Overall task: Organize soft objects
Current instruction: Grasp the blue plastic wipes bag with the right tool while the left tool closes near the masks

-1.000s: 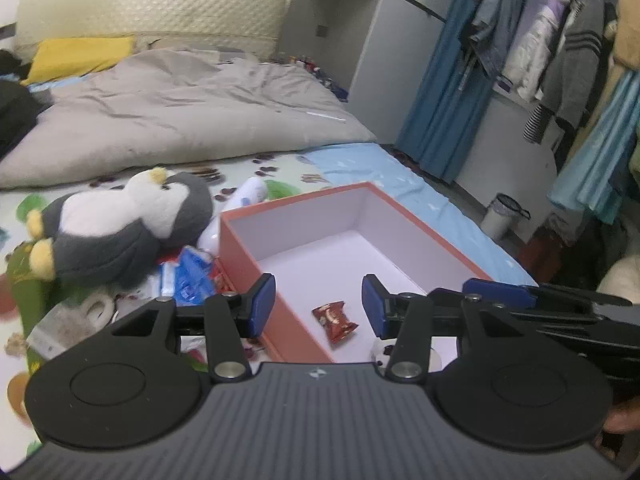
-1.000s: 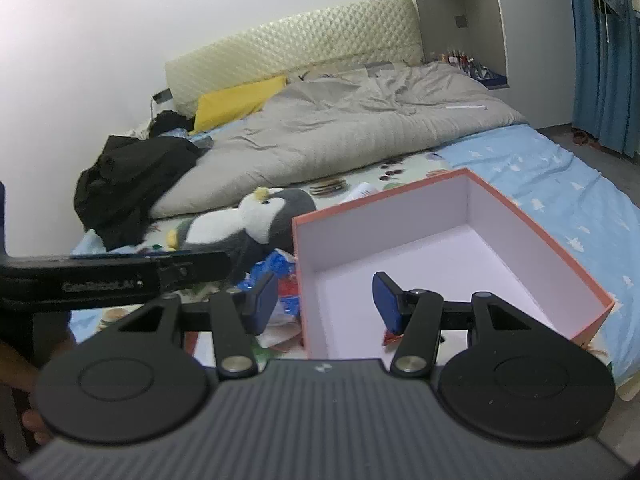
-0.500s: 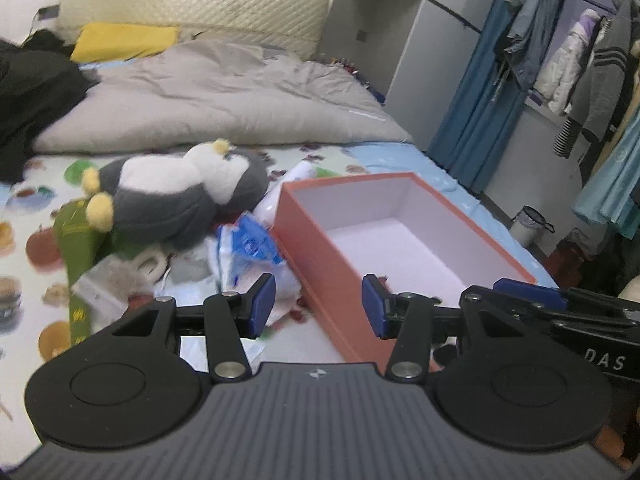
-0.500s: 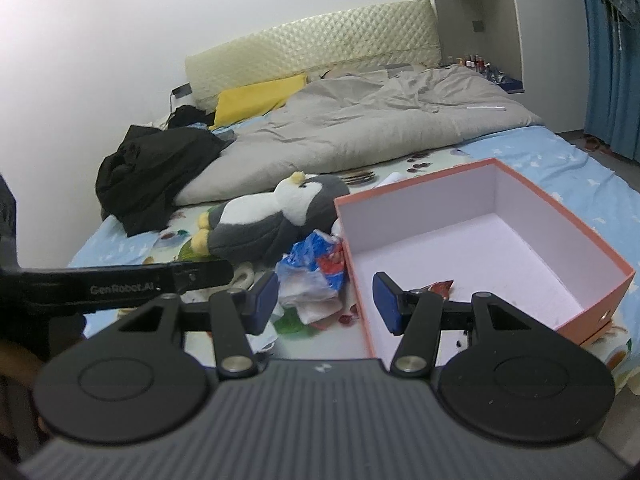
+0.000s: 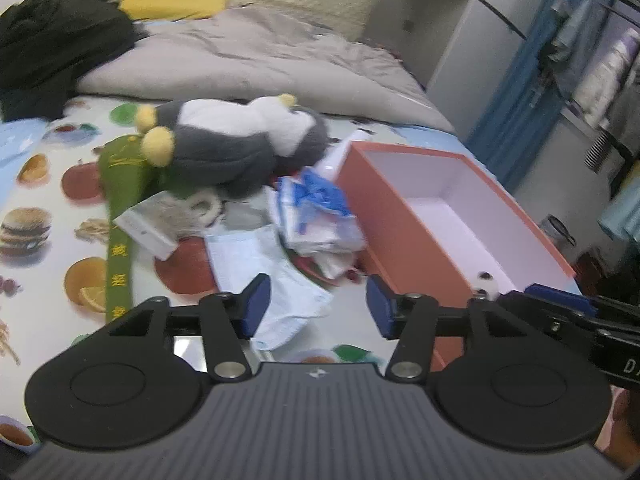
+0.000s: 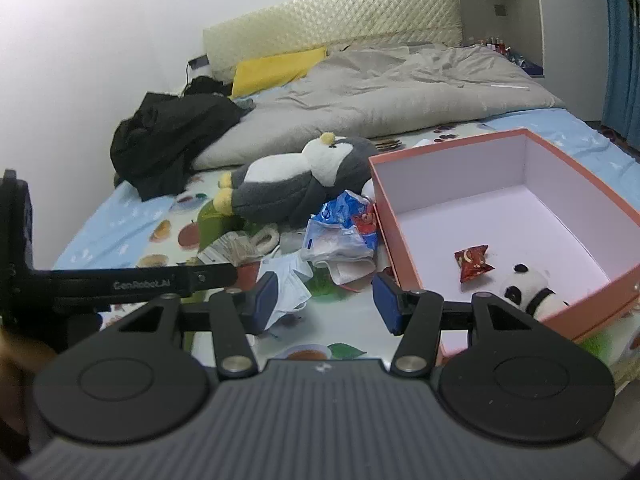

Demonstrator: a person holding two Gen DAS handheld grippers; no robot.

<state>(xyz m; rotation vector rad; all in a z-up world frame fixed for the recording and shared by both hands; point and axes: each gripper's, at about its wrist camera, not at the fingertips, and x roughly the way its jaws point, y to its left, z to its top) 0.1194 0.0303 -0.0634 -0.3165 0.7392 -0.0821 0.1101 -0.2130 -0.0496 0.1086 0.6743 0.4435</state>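
Observation:
An orange box (image 5: 400, 236) (image 6: 384, 208) with a white inside stands on the bed at the right. In it lie a red snack packet (image 6: 472, 262) and a small panda plush (image 6: 528, 290). A grey and white penguin plush (image 5: 240, 140) (image 6: 296, 178) lies left of the box. A blue and white plastic bag (image 5: 316, 212) (image 6: 340, 228) and a white cloth (image 5: 272, 280) (image 6: 286, 280) lie beside the box. My left gripper (image 5: 316, 306) is open and empty above the cloth. My right gripper (image 6: 326, 300) is open and empty near the box's left wall.
A green sash (image 5: 120, 208) and a packaged item (image 5: 160, 220) lie on the fruit-print sheet. A grey duvet (image 6: 380, 92), black clothes (image 6: 168, 136) and a yellow pillow (image 6: 276, 68) lie behind. A cabinet and hanging clothes (image 5: 600, 60) stand at the right.
Both grippers have swung left, from over the box to over the pile of soft things beside it. Both stay open and empty.

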